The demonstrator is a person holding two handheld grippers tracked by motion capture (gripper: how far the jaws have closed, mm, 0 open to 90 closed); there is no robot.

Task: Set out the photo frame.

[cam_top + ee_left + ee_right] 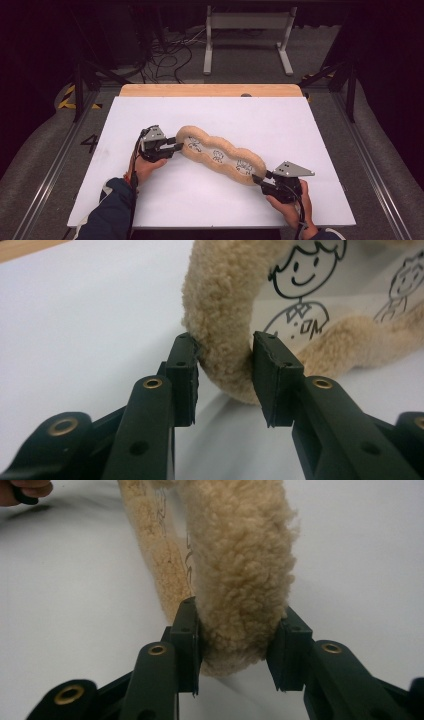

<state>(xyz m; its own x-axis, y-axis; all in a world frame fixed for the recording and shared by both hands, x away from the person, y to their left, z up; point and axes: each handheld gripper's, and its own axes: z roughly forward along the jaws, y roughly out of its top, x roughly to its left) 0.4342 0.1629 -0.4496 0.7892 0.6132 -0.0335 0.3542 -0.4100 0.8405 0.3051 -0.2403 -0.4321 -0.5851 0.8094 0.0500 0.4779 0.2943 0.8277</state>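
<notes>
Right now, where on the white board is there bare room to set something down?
Bare: the far strip between the wooden edge and the fleece frame, and the near middle between the forearms. Crowded: the frame's ends, each clamped by a hand-held gripper, left, right.

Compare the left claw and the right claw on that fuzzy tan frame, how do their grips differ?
The left claw pinches the plush frame at its far-left end, the right claw at its near-right end. The left claw grips a narrower bit of rim beside a cartoon figure; the right claw spans a thicker fleecy edge, its jaws set wider. Both are shut on the frame above the white table.
</notes>
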